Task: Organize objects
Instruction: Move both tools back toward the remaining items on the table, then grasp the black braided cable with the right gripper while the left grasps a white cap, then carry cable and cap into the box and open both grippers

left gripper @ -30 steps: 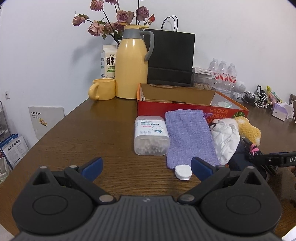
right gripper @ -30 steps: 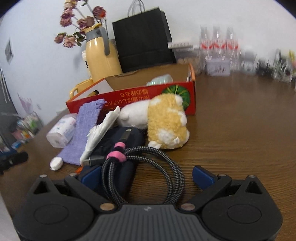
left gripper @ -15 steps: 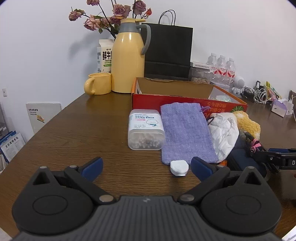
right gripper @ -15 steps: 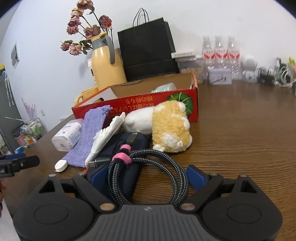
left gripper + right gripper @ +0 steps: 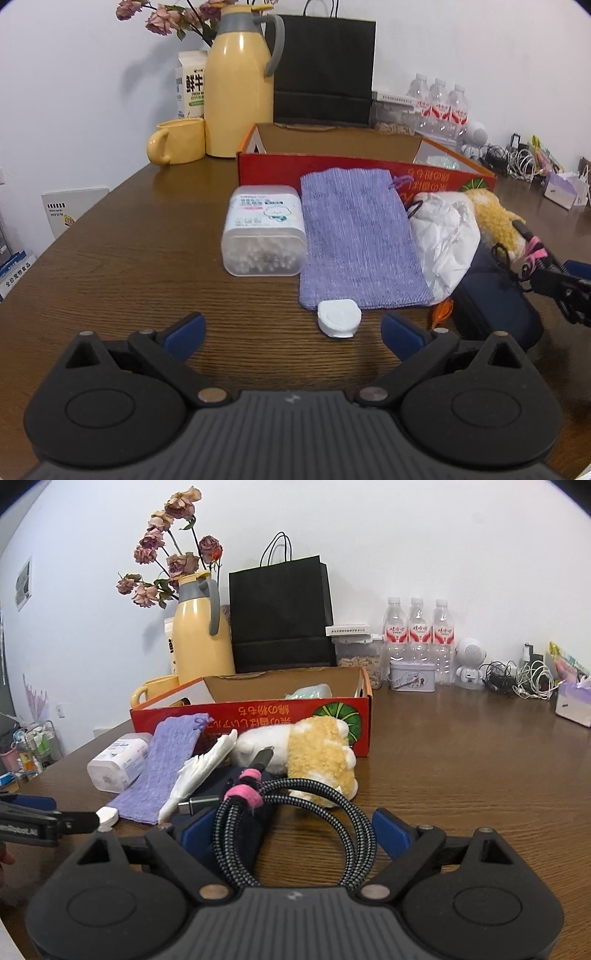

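Right wrist view, wooden table (image 5: 461,746), white wall (image 5: 406,535), right gripper (image 5: 284,830) open around coiled cable (image 5: 295,812), left gripper (image 5: 291,328) open.

The left gripper (image 5: 291,328) hangs wide open over the wooden table (image 5: 122,266), a small white cap (image 5: 339,317) lying between its blue fingertips, just before a purple pouch (image 5: 358,240) and cotton-swab box (image 5: 264,236)

Yellow jug (image 5: 238,85), black bag (image 5: 323,70)

Soft, even indoor light; fisheye-bent edges, corners dark, perhaps slightly soft
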{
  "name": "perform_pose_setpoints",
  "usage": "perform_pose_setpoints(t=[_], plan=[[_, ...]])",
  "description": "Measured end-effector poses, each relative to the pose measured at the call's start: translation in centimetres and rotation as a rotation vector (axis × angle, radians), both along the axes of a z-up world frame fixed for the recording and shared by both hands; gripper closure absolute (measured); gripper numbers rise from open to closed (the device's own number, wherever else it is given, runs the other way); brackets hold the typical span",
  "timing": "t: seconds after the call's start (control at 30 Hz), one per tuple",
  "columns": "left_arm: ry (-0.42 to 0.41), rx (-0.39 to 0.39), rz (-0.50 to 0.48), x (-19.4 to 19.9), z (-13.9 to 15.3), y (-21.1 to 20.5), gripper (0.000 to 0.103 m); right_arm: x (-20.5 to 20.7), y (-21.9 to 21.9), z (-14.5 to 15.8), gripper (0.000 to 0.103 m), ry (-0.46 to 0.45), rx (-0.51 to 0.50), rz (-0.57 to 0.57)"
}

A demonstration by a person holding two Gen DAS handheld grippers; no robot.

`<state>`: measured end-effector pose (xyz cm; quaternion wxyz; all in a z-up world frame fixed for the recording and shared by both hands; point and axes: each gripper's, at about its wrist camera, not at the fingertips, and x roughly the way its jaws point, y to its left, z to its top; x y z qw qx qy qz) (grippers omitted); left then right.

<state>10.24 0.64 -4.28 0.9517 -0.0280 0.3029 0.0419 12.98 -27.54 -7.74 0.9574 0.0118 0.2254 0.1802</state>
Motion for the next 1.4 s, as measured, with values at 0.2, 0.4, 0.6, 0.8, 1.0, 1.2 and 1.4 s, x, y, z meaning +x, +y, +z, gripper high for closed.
perform_pose_setpoints(t=[0.2,0.4,0.6,0.8,1.0,1.2,1.4], plan=[[0.011,0.014,-0.014,1.1,-0.3,-0.5,0.014,-0.2,0.2,0.0,0.013,-0.009,-0.006,-0.001],[-0.007,0.006,-0.052,0.9,-0.2,-1.2,0.074,-0.2,0.2,0.0,0.013,-0.011,-0.008,-0.001],[-0.023,0.0,-0.049,0.4,0.2,-1.1,0.074,-0.3,0.3,0.2,0.013,-0.018,-0.008,-0.001],[-0.075,0.009,-0.068,0.2,1.7,-1.3,0.074,-0.5,0.3,0.9,0.013,-0.043,-0.009,-0.002],[-0.14,0.014,-0.078,1.5,3.8,-1.7,0.074,0.2,1.3,2.8,0.013,-0.098,-0.015,0.01],[-0.211,0.028,-0.087,4.3,6.4,-1.8,0.074,2.4,3.8,5.0,0.013,-0.154,-0.036,0.045],[-0.26,0.024,-0.075,8.2,8.8,-1.1,0.074,6.2,6.7,7.0,0.013,-0.186,-0.066,0.076]])
